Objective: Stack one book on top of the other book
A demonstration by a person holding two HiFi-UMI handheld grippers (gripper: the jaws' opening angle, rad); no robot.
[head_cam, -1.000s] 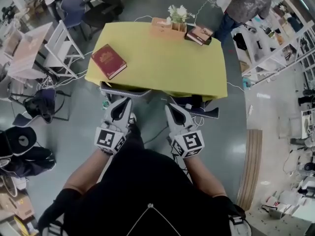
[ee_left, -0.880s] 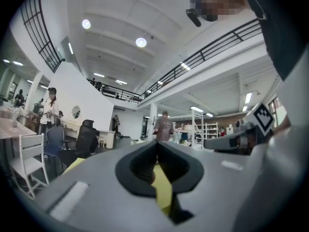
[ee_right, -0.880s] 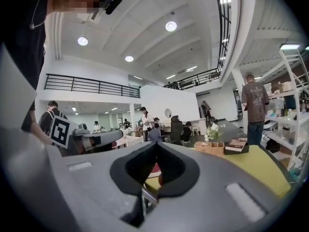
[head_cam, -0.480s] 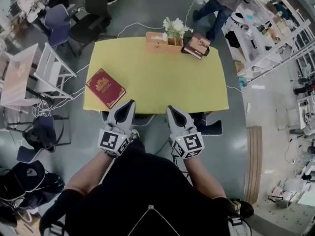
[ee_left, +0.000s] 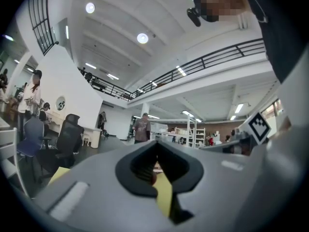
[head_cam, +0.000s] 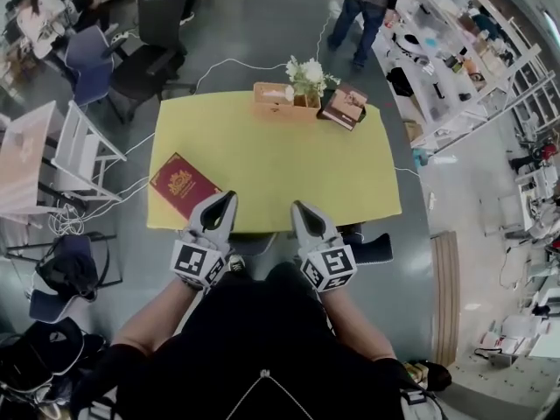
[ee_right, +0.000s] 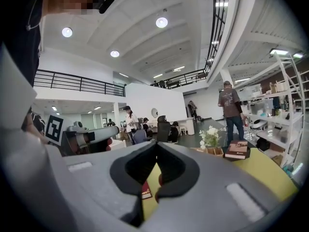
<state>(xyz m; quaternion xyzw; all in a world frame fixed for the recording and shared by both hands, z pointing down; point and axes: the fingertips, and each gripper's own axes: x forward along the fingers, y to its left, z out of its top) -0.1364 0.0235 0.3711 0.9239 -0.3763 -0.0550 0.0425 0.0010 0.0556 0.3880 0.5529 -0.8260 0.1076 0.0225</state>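
A dark red book (head_cam: 183, 185) with a gold crest lies near the front left corner of the yellow table (head_cam: 271, 160). A brown book (head_cam: 343, 107) rests at the far right corner, also seen in the right gripper view (ee_right: 238, 149). My left gripper (head_cam: 224, 203) is shut and empty, its tips over the table's near edge, just right of the red book. My right gripper (head_cam: 300, 208) is shut and empty too, level with the left one at the same edge. A sliver of the red book (ee_right: 145, 190) shows through the right gripper's jaws.
A wooden box (head_cam: 274, 101) with white flowers (head_cam: 307, 73) stands at the table's far edge beside the brown book. Chairs (head_cam: 118, 68) and a white rack (head_cam: 74, 151) sit to the left. A person (head_cam: 361, 3) walks beyond the table; shelving (head_cam: 472, 77) lines the right.
Both grippers have come forward to the table, from the floor in front of it to above its near edge. The table and books have drawn nearer in view. The person at the back walked away.
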